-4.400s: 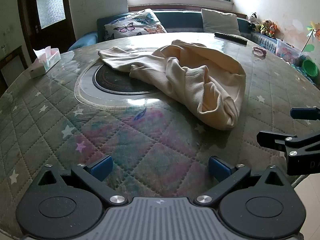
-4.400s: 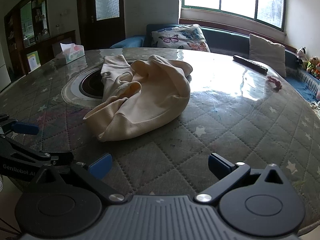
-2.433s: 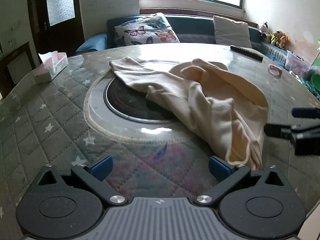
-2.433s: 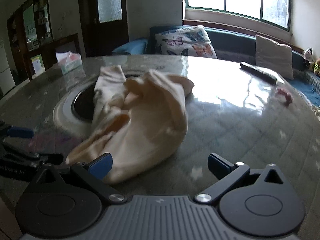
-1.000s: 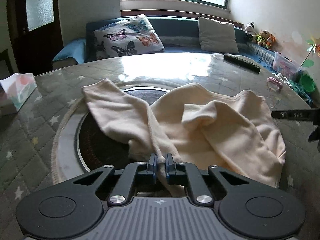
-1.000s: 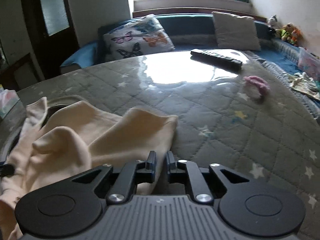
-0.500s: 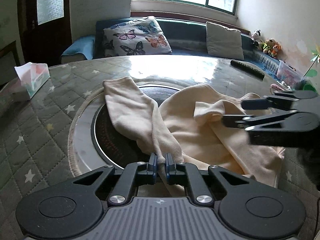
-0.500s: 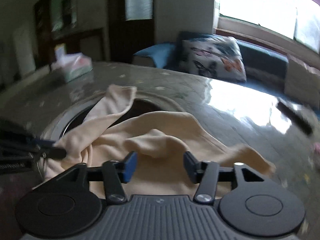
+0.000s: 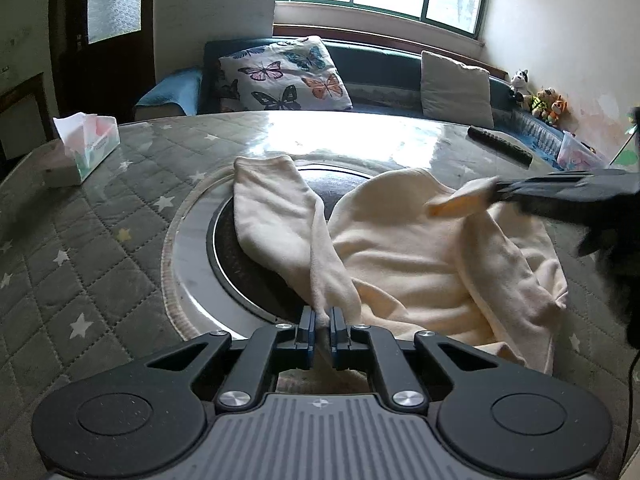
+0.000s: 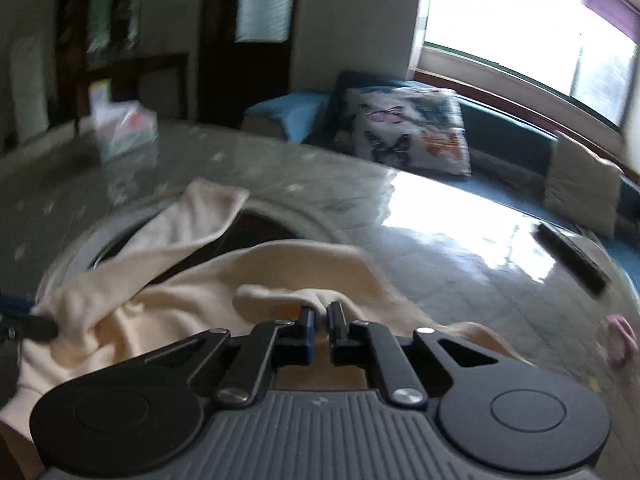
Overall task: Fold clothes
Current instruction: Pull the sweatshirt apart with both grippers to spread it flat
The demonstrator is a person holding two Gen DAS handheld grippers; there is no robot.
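Observation:
A cream garment (image 9: pixel 404 256) lies crumpled on the round quilted table (image 9: pixel 92 264), partly over the dark round inset (image 9: pixel 224 248) at its centre. My left gripper (image 9: pixel 322 318) is shut on a near fold of the cloth. One long cream part (image 9: pixel 276 216) stretches away from it toward the far left. My right gripper (image 10: pixel 319 312) is shut on another raised fold (image 10: pixel 276 294) of the garment (image 10: pixel 208 300). In the left wrist view the right gripper (image 9: pixel 496 192) comes in from the right and holds that fold lifted off the table.
A tissue box (image 9: pixel 86 148) stands at the table's far left. A black remote (image 9: pixel 500 144) lies at the far right, and a small pink item (image 10: pixel 618 332) near the right edge. Behind the table runs a sofa with a butterfly cushion (image 9: pixel 284 76).
The right gripper stood open over the garment half a second ago and has now shut on a raised fold. The left gripper keeps its hold and has pulled back slightly.

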